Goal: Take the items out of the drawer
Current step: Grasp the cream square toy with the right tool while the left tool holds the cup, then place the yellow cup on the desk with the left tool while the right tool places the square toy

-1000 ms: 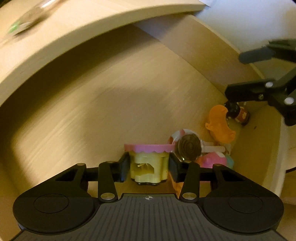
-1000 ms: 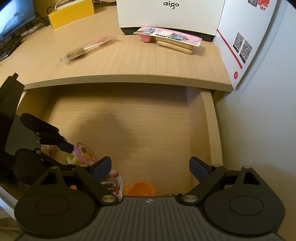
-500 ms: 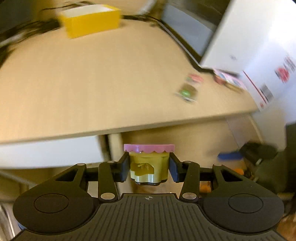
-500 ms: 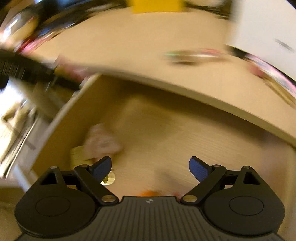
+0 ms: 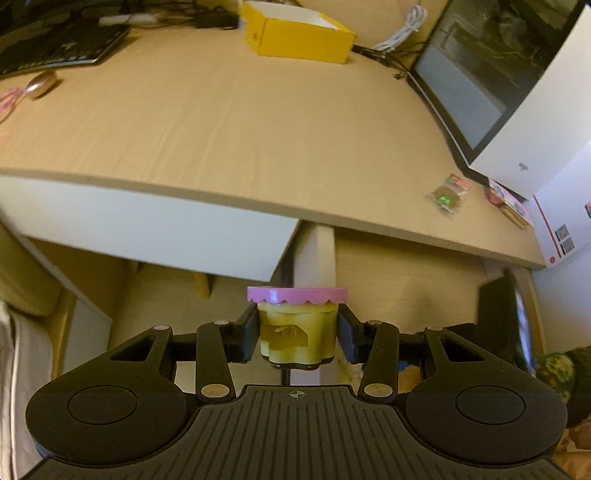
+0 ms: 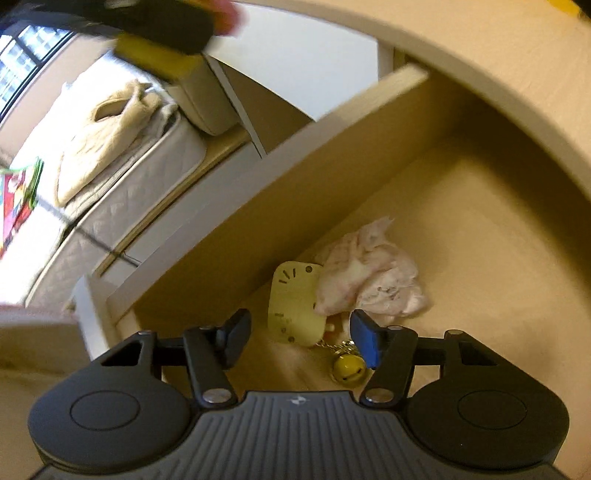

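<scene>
The wooden desk (image 5: 229, 122) fills the upper part of the left wrist view, ahead of and above the left gripper (image 5: 297, 334), its front edge running across the picture just beyond the fingertips. Under that edge, ahead of the right gripper (image 6: 300, 341), the open drawer (image 6: 480, 206) spreads out, its pale floor stretching forward and to the right and its side wall (image 6: 266, 199) slanting away to the left. Beyond that wall, far off to the left, lies a bed with a quilted cream cover (image 6: 122, 166). On the desk, ahead and to the right of the left gripper, stands a monitor (image 5: 487, 62), and straight ahead at the far edge sits a yellow box (image 5: 299, 35). In the drawer, just ahead and slightly right of the right gripper, lies a crumpled pale pink cloth (image 6: 373, 277); a flat pale yellow tag (image 6: 293, 302) lies directly ahead between the fingertips' lines, touching the cloth, and a small yellow bell (image 6: 349, 369) on a chain sits close in by the right finger. The left gripper is clamped on a yellow toy cup with a pink scalloped lid (image 5: 297, 325), both pads pressing its sides, held up outside the drawer. The right gripper's jaws stand apart and have just been closing, with nothing pressed between them, only the tag and bell below.
</scene>
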Motion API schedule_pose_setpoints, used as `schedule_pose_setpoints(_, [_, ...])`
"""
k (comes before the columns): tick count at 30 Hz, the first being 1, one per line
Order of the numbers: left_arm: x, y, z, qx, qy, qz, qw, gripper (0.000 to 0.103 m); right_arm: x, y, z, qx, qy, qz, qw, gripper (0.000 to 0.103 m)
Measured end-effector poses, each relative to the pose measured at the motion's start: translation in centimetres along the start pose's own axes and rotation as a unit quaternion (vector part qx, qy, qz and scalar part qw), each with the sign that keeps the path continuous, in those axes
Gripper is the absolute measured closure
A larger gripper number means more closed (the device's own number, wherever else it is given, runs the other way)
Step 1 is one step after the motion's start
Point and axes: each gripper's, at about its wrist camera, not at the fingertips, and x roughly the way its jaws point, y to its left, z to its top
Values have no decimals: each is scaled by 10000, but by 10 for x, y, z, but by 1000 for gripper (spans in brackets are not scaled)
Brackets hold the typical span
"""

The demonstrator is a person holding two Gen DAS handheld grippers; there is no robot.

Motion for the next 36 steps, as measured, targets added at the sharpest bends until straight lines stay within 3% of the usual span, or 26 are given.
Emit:
schedule_pose_setpoints(2, [1, 3, -4, -56, 53, 18, 10000, 55, 10, -5, 8, 270, 131, 133, 9995, 43])
schedule_pose_setpoints(4, [2, 5, -7, -48, 112, -6, 9999, 55, 18, -6, 12, 383, 257, 111, 9989, 64])
schedule_pose_setpoints(7, [-1, 8, -13, 67, 171, -104, 9998, 55, 14, -6, 12, 455, 317, 122, 9984, 64])
schedule_pose_setpoints(13, [6, -3, -26, 571, 473, -441, 9963, 55, -40, -6, -17, 929, -134, -147, 9955, 65])
schedule_pose_setpoints(19, [5, -40, -31, 1435, 656, -1083, 9815, 55, -108, -9, -58, 1626, -839, -625, 9811, 65])
schedule_pose_setpoints(24, [-2, -75, 1, 1730, 154, -1555, 9724, 55, -167, -13, -85, 2187, -1613, -1176, 9552, 65])
schedule_pose_setpoints(30, [10, -122, 64, 1943, -725, -1533, 9662, 55, -220, -43, -91, 2369, -2478, -1888, 9202, 65])
schedule_pose_setpoints(32, [24, -137, 85, 2072, -1021, -1473, 9617, 55, -226, -56, -83, 2410, -2556, -2056, 9134, 65])
schedule_pose_setpoints(36, [64, -152, 119, 1943, -1245, -1385, 9631, 55, -245, -79, -76, 2503, -2716, -2351, 8991, 65])
